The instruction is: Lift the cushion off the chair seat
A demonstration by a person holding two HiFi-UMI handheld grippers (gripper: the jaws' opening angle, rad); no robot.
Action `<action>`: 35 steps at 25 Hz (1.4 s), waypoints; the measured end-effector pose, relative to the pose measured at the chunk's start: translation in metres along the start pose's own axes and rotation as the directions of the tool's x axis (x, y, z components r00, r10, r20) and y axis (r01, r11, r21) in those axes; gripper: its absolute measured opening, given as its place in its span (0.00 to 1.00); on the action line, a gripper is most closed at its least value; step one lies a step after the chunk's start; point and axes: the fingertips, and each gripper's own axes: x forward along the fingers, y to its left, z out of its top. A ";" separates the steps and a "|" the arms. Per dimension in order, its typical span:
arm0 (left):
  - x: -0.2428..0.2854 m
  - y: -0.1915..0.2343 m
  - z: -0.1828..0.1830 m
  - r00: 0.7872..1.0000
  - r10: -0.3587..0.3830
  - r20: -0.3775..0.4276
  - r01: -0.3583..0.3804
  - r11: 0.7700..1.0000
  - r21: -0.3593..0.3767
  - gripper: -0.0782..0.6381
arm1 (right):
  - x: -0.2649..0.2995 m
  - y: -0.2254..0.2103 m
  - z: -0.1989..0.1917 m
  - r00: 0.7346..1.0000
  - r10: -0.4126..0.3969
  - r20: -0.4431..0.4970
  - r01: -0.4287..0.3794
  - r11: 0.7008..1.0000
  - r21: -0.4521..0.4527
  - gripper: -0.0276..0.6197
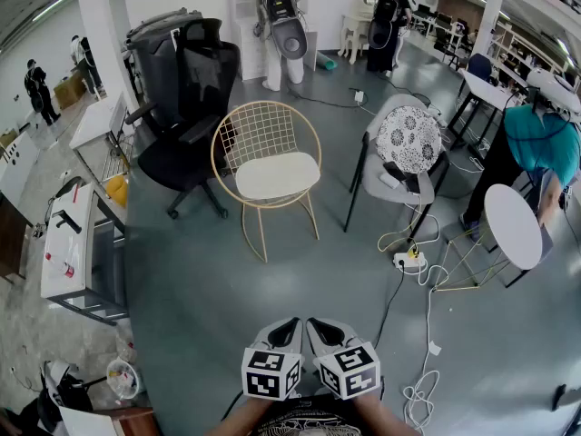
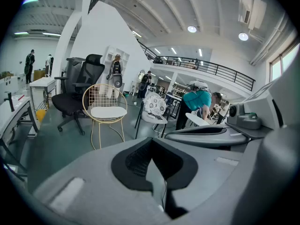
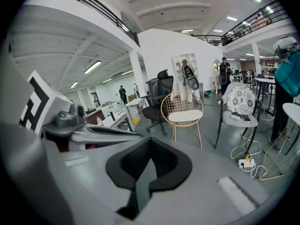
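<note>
A white cushion point(image 1: 277, 175) lies on the seat of a gold wire chair point(image 1: 265, 134) in the middle of the head view, well ahead of me. It also shows as the cushion point(image 2: 108, 112) in the left gripper view and the cushion point(image 3: 185, 116) in the right gripper view, small and distant. My left gripper point(image 1: 289, 327) and right gripper point(image 1: 320, 327) sit side by side at the bottom edge, far from the chair. The left gripper point(image 2: 152, 158) has its jaws together with nothing between them. The right gripper point(image 3: 149, 161) looks the same, shut and holding nothing.
A black office chair point(image 1: 186, 107) stands left of the gold chair. A grey chair with a patterned cushion point(image 1: 408, 139) stands to its right. A power strip with cables point(image 1: 408, 262) lies on the floor, by a round white table point(image 1: 513, 225) and a person in teal point(image 1: 540, 143).
</note>
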 end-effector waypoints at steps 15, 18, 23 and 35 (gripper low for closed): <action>0.036 0.017 0.021 1.000 0.023 0.005 -0.023 0.999 -0.034 0.09 | 0.030 -0.031 0.014 0.999 0.052 -0.001 -0.052 0.998 0.039 0.04; 0.057 0.019 0.034 0.999 0.041 0.010 -0.041 0.998 -0.044 0.09 | 0.045 -0.049 0.026 0.995 0.099 -0.005 -0.098 0.994 0.044 0.04; 0.093 0.024 0.063 0.994 0.104 0.024 -0.102 0.992 -0.075 0.09 | 0.064 -0.086 0.055 0.986 0.168 -0.003 -0.168 0.985 0.037 0.04; 0.153 0.023 0.086 0.963 0.267 -0.017 -0.268 0.958 -0.105 0.10 | 0.092 -0.146 0.071 0.931 0.361 -0.046 -0.356 0.930 0.086 0.04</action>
